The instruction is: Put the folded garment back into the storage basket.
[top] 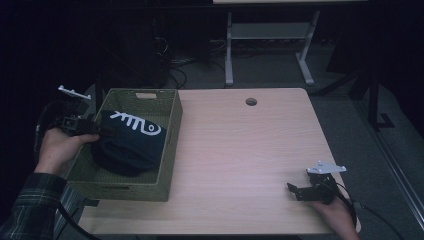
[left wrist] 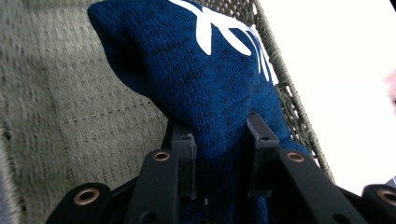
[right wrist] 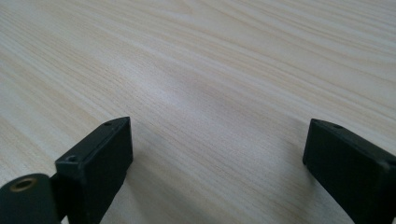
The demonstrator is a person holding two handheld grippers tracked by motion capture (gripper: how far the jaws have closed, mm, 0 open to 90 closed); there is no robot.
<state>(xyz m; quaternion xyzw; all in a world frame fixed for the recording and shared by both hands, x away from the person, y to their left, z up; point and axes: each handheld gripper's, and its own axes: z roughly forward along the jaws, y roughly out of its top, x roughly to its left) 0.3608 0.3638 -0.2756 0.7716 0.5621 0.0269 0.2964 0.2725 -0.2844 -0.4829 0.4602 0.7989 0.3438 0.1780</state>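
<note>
A dark blue knit garment (top: 131, 140) with white lettering lies in the green woven basket (top: 171, 145) at the table's left. My left gripper (top: 102, 131) reaches over the basket's left wall and is shut on a fold of the blue garment (left wrist: 219, 93); the cloth is pinched between both pads. The basket's woven wall (left wrist: 70, 107) rises behind the cloth. My right gripper (top: 296, 190) rests low at the table's front right, pointing left. In the right gripper view its jaws stand wide apart over bare wood, and my right gripper (right wrist: 217, 154) holds nothing.
The light wooden table (top: 240, 150) has a round cable hole (top: 251, 101) near its back edge. Behind it stand a white desk frame (top: 270, 40) and cables on the dark floor. The basket sits close to the table's left and front edges.
</note>
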